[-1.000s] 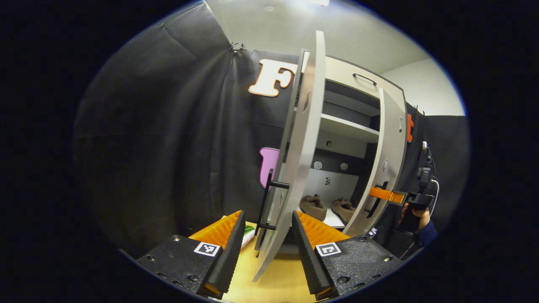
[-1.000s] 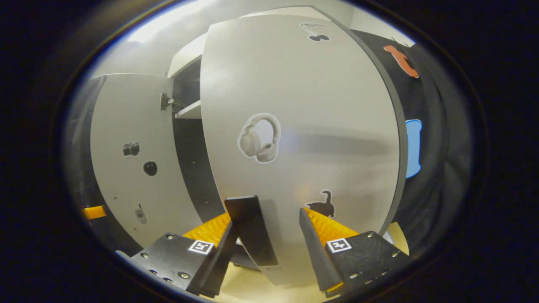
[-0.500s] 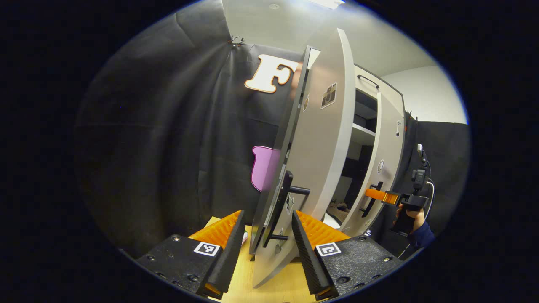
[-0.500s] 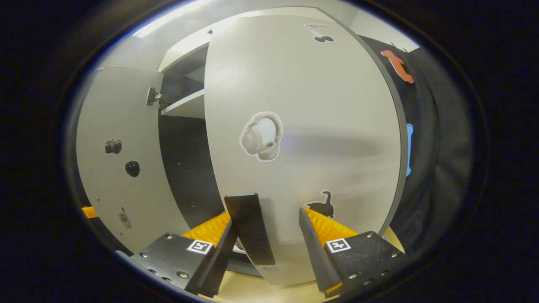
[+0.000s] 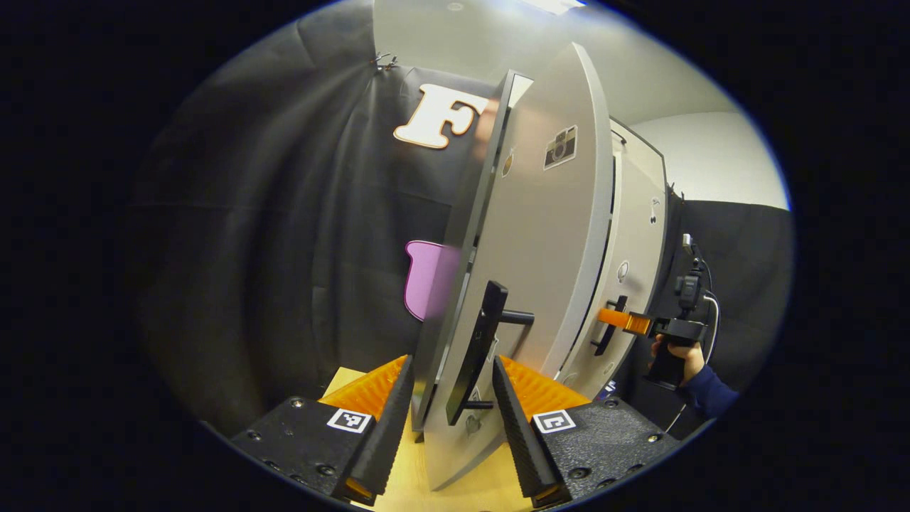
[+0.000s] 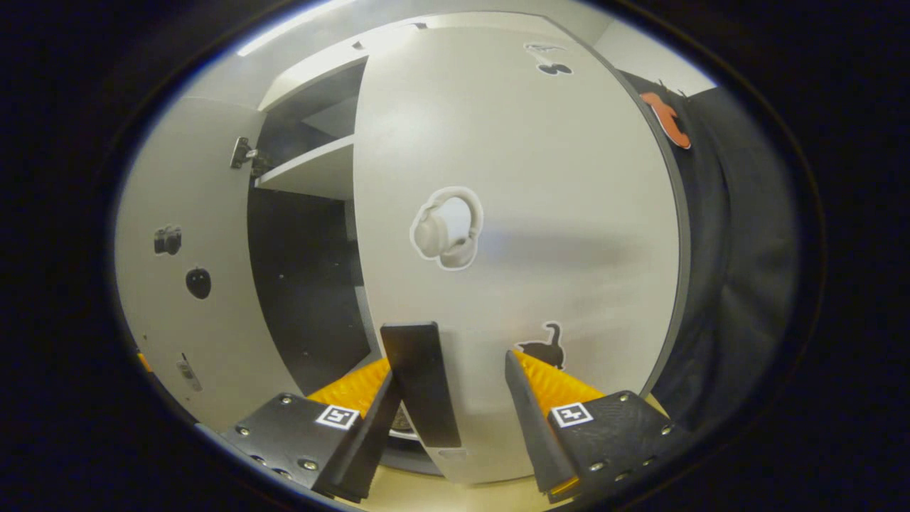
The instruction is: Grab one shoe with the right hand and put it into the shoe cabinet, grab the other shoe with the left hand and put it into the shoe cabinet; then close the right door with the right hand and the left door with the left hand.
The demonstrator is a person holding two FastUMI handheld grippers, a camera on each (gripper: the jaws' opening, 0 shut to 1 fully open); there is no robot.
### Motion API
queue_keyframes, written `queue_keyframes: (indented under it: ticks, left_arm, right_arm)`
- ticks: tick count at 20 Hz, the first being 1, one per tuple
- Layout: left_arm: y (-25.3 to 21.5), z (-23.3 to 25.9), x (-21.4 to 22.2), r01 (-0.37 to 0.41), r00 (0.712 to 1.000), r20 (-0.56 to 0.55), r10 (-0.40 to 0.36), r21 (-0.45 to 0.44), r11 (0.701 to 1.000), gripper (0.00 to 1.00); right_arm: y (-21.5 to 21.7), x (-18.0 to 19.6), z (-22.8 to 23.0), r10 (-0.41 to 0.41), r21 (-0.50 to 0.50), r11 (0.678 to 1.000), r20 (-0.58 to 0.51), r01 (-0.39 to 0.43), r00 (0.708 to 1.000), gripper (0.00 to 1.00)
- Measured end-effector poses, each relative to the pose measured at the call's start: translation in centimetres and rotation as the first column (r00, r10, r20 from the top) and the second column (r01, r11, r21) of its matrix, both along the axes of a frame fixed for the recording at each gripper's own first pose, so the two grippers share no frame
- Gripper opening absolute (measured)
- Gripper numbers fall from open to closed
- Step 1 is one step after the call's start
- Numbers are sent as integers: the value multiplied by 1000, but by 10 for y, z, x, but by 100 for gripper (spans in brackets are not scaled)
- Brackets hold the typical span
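Note:
In the left gripper view the pale grey left cabinet door (image 5: 540,235) stands nearly edge-on, partly swung in. Its black bar handle (image 5: 475,355) lies between the spread fingers of my left gripper (image 5: 453,366), which is open. Farther right is the right door (image 5: 636,249), with my right gripper (image 5: 617,320) at its handle and a hand (image 5: 681,352) holding it. In the right gripper view the right door (image 6: 540,213) is close ahead. Its black handle (image 6: 419,384) sits between the fingers of my open right gripper (image 6: 448,364). The left door (image 6: 185,284) is at the left.
Between the two doors I see the dark cabinet interior (image 6: 306,284) and a white shelf (image 6: 313,171). The cabinet stands on a light wooden tabletop (image 5: 462,491). Black cloth wall (image 5: 270,249) hangs to the left of the cabinet and beyond its right side.
The left door has swung inward, covering the two brown shoes and most of the interior. The right door has also moved closer to shut. Both grippers stayed open at the handles.

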State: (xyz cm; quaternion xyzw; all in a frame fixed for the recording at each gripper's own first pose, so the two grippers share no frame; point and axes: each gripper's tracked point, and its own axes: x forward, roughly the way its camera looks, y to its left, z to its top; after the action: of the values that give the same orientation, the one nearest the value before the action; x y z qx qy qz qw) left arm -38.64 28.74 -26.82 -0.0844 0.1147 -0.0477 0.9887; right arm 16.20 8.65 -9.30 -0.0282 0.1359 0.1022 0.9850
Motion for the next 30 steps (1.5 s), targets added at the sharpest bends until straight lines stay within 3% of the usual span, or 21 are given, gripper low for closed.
queue_keyframes:
  ticks: [1,6,10,11,12,13,14,15,17,18,19,22,26,27,28,29,30]
  left_arm:
    - [-1,-1,1,7,1000,-2,-7,-4,1000,65]
    - [-2,-3,5,33,999,1,-33,-7,999,72]
    - [-8,-2,6,67,998,12,-67,-20,998,61]
    - [-9,-2,6,73,997,12,-73,-22,997,66]
    - [-11,-3,7,81,997,9,-81,-25,996,60]
    - [-14,-3,7,89,996,4,-89,-30,996,65]
    - [-16,-3,7,92,996,2,-92,-28,995,56]
    - [-17,-3,7,93,996,1,-93,-23,995,61]
    - [-21,-3,6,91,996,1,-91,-16,996,61]
    - [-25,-4,6,94,996,3,-94,-17,995,68]
    - [-30,-4,7,99,995,4,-99,-22,995,61]
    - [-50,-8,10,137,990,-3,-138,-46,989,61]
    - [-69,-9,17,156,988,9,-156,7,988,61]
    - [-72,-11,18,158,987,5,-158,9,987,53]
    - [-76,-13,21,161,987,2,-161,5,987,53]
    - [-78,-14,23,166,986,2,-166,-2,986,68]
    - [-81,-14,27,172,985,2,-172,-8,985,61]
  right_arm:
    - [1,1,0,-5,-1,1000,2,5,1000,83]
    - [2,2,-3,-24,-24,999,15,25,1000,83]
    - [2,7,-4,-27,-39,999,26,28,999,83]
    - [2,7,-4,-26,-40,999,26,27,999,84]
    - [2,6,-5,-25,-40,999,25,25,999,83]
    - [3,5,-5,-20,-41,999,24,20,1000,84]
    - [3,3,-6,-14,-38,999,14,14,1000,84]
    - [3,2,-10,-12,-27,1000,-10,12,1000,84]
    - [-1,-6,-20,-7,16,1000,-49,8,999,84]
    - [-3,-12,-23,-2,40,999,-59,5,998,84]
    - [-4,-16,-26,1,56,998,-70,3,998,84]
    - [-11,-27,-27,9,48,999,-75,-5,997,85]
    - [-27,-41,-18,8,-5,1000,-32,-8,999,85]
    - [-30,-44,-16,10,-8,1000,-28,-10,1000,85]
    - [-32,-46,-15,12,-8,1000,-24,-12,1000,85]
    - [-34,-48,-13,14,-8,1000,-21,-14,1000,85]
    - [-36,-50,-12,14,-11,1000,-21,-14,1000,85]
